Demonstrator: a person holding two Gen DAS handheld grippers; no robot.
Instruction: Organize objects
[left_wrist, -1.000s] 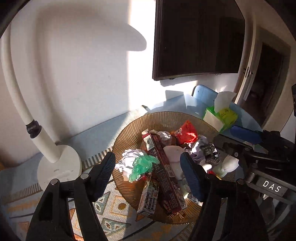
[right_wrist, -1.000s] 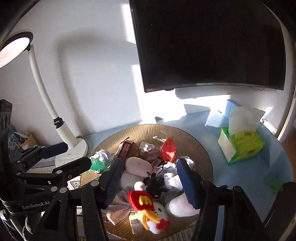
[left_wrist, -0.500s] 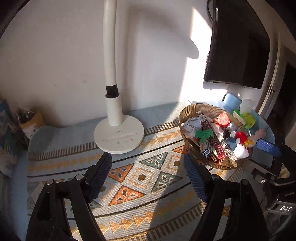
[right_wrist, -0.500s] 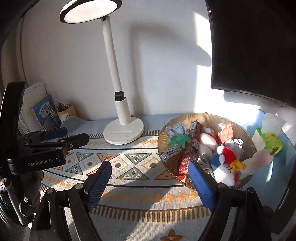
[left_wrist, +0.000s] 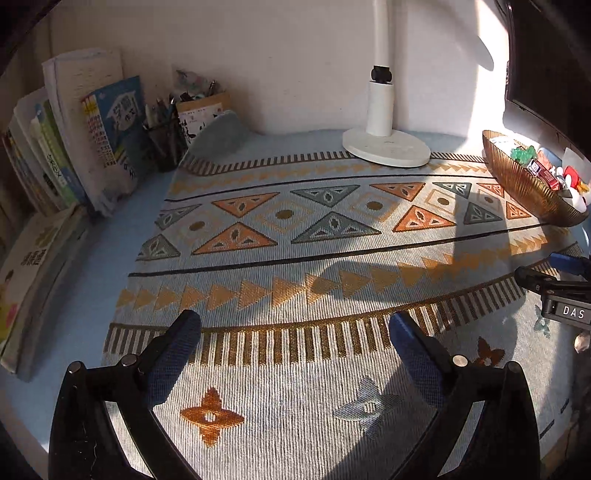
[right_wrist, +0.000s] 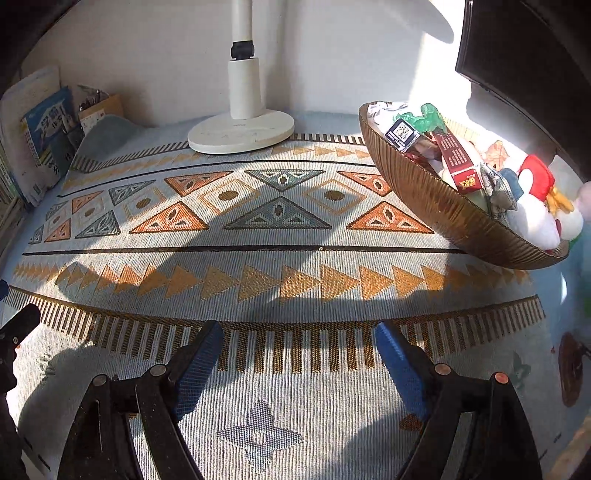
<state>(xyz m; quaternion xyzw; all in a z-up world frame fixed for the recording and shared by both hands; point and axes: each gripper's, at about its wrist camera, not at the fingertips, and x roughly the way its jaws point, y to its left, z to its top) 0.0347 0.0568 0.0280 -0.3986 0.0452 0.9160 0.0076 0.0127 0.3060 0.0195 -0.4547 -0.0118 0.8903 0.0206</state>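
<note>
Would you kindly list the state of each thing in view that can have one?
left gripper: open, nothing between its pads, just been opening
right gripper: open, empty
bowl: full, heaped with toys and packets
lamp: upright on the mat; whether lit is out of view
books: standing upright against the wall

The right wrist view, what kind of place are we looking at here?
Most likely a study desk in a home. A white desk lamp stands on a patterned woven mat, schoolbooks are stacked upright by the wall, and a ribbed brown bowl holds soft toys and snack packets.
</note>
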